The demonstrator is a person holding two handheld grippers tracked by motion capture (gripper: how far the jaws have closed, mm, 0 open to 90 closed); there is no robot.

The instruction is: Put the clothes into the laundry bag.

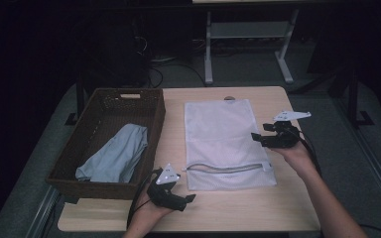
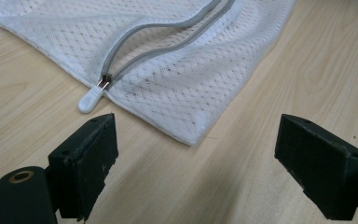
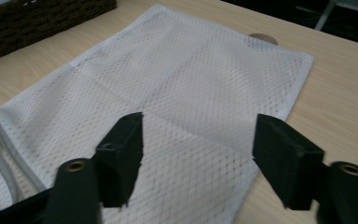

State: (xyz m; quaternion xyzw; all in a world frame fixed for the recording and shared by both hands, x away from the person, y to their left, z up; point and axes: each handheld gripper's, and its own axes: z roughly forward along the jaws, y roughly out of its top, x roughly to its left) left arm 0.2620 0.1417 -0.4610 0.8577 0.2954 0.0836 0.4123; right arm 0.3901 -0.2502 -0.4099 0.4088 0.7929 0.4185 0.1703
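Pale woodgrain table (image 1: 283,208) bears rectangular white mesh bag (image 1: 223,134).

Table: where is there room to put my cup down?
Bare wood on the table runs along the near edge, between the mesh bag and the person's side. A narrow strip lies between the basket and bag. The middle is crowded by the bag, the left by the basket.
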